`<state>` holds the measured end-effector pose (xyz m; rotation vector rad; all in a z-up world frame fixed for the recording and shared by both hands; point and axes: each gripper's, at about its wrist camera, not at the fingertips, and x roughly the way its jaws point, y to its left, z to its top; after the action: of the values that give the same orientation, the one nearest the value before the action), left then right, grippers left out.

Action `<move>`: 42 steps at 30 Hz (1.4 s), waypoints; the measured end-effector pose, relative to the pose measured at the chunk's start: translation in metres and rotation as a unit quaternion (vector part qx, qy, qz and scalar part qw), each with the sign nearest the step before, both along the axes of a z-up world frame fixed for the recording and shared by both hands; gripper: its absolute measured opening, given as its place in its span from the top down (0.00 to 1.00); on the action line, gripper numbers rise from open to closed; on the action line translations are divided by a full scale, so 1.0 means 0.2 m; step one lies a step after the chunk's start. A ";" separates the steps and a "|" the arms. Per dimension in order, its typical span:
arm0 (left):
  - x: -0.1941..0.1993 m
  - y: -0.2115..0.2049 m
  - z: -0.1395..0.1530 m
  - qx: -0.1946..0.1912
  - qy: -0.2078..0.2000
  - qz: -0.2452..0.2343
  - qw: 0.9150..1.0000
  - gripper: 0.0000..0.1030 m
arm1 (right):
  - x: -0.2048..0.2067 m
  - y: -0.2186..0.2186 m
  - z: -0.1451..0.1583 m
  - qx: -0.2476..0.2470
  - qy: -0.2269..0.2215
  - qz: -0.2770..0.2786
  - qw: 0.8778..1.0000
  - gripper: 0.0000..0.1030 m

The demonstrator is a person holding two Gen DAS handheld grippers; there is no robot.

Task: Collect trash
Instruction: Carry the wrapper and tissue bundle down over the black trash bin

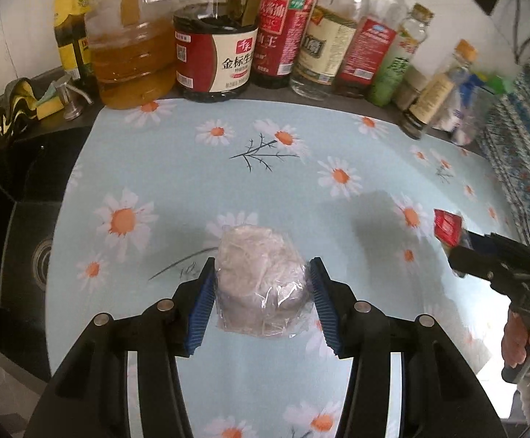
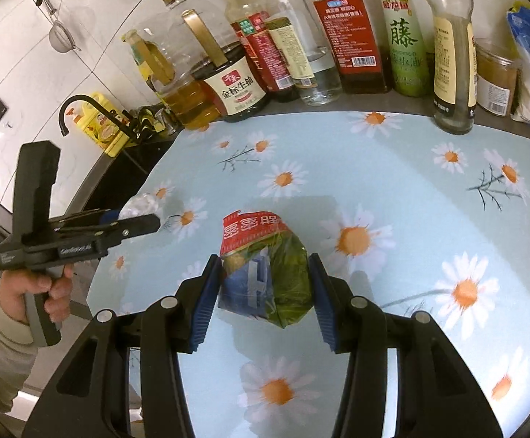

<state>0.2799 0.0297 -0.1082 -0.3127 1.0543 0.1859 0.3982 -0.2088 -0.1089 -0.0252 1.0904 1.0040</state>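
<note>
My left gripper is shut on a crumpled clear plastic wrapper, its blue pads pressed against both sides, just above the daisy-print tablecloth. My right gripper is shut on a crumpled red, green and blue snack bag over the same cloth. The right gripper with the red bag shows at the right edge of the left wrist view. The left gripper with the clear wrapper shows at the left of the right wrist view.
A row of oil, soy sauce and vinegar bottles lines the back of the counter; it also shows in the right wrist view. A black sink with a faucet lies left of the cloth. A patterned cloth hangs at right.
</note>
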 end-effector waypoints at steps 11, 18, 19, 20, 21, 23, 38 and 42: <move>-0.28 0.01 0.10 -0.022 -0.041 -0.052 0.998 0.53 | -0.34 0.07 0.13 -0.008 -0.017 -0.045 0.999 0.53; -0.44 0.01 0.11 -0.034 -0.053 -0.086 0.994 0.53 | -0.55 0.14 0.17 -0.011 -0.021 -0.065 0.998 0.53; -0.47 0.00 0.11 -0.034 -0.055 -0.090 0.994 0.53 | -0.59 0.15 0.18 -0.012 -0.023 -0.070 0.997 0.53; -0.50 0.01 0.12 -0.034 -0.057 -0.097 0.993 0.53 | -0.62 0.16 0.18 -0.012 -0.022 -0.073 0.997 0.53; -0.52 0.01 0.13 -0.034 -0.059 -0.102 0.992 0.53 | -0.64 0.16 0.18 -0.012 -0.023 -0.077 0.997 0.53; -0.57 0.01 0.13 -0.032 -0.060 -0.112 0.991 0.53 | -0.71 0.17 0.17 -0.013 -0.021 -0.087 0.996 0.53; -0.97 0.06 0.09 -0.053 -0.055 -0.173 0.982 0.53 | -1.26 0.21 0.15 -0.029 -0.024 -0.152 0.988 0.53; -1.05 0.06 0.05 -0.063 -0.047 -0.181 0.980 0.53 | -1.38 0.19 0.13 -0.030 -0.012 -0.164 0.986 0.53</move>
<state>0.0706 0.0410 -0.0991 -0.2357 1.0127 -0.2203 0.1217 -0.1700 -0.0835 0.0899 1.0619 0.6736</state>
